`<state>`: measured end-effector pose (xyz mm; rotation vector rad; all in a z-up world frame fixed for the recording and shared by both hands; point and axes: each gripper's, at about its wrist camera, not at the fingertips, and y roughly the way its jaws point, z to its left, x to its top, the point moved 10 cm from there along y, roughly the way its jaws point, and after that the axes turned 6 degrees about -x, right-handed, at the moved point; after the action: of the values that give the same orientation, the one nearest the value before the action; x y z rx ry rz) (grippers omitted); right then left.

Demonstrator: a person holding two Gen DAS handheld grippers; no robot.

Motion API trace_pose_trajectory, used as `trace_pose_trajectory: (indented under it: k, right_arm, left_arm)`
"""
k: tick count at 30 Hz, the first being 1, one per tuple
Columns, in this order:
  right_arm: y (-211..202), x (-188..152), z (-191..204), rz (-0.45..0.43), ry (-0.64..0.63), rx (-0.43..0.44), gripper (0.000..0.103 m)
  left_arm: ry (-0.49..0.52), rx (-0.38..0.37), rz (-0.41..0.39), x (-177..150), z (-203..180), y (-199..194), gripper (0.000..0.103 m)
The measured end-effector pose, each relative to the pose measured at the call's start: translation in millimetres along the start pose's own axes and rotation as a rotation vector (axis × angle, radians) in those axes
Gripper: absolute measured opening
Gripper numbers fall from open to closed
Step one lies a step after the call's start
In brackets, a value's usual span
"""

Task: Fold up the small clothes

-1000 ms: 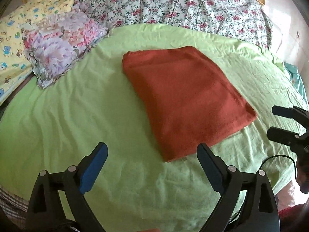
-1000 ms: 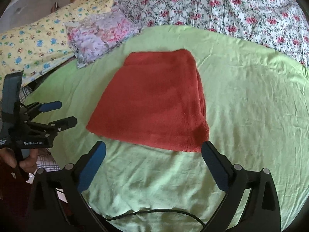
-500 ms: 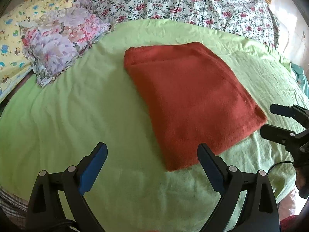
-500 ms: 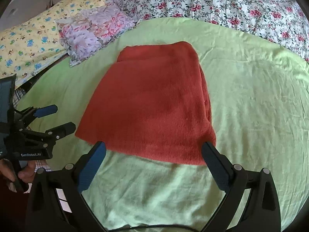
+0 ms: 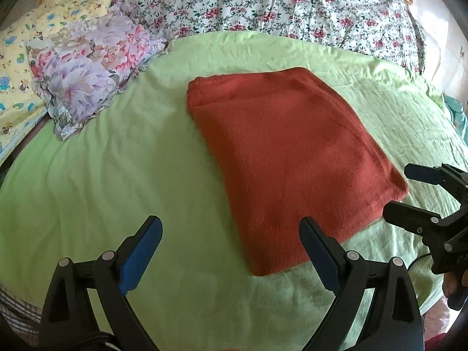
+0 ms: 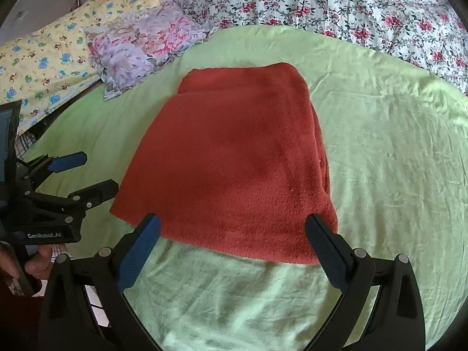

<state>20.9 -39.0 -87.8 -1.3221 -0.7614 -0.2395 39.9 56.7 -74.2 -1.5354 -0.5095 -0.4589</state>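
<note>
A rust-red knit garment [image 5: 286, 158] [image 6: 234, 158] lies folded into a flat rectangle on the green sheet [image 5: 117, 152] [image 6: 395, 152]. My left gripper [image 5: 231, 251] hovers open just short of its near left corner, nothing between the fingers. My right gripper [image 6: 231, 251] is open too, its fingertips straddling the garment's near edge from above. Each gripper shows in the other's view: the right gripper [image 5: 409, 193] at the garment's right corner, the left gripper [image 6: 84, 175] at its left corner. Whether any finger touches the cloth I cannot tell.
A floral cushion [image 5: 90, 64] [image 6: 143, 46] rests at the back left beside a yellow patterned pillow [image 5: 17, 58] [image 6: 49, 61]. A rose-print quilt [image 5: 278, 3] [image 6: 351, 3] runs along the far side. The sheet drops off at the near edge.
Both grippers have moved forward toward the garment, which now looms larger and nearer in each view. Both stay open. The garment itself has not shifted.
</note>
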Motion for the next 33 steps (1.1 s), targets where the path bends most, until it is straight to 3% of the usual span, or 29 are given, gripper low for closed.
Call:
trace_pose_trajectory:
  k: [33]
  right_arm:
    - [7.0,18.5,3.2,-0.001,0.008,0.029,0.099]
  left_arm:
    - [-0.017,0.009,0.011,8.2,2.4,7.4,0.096]
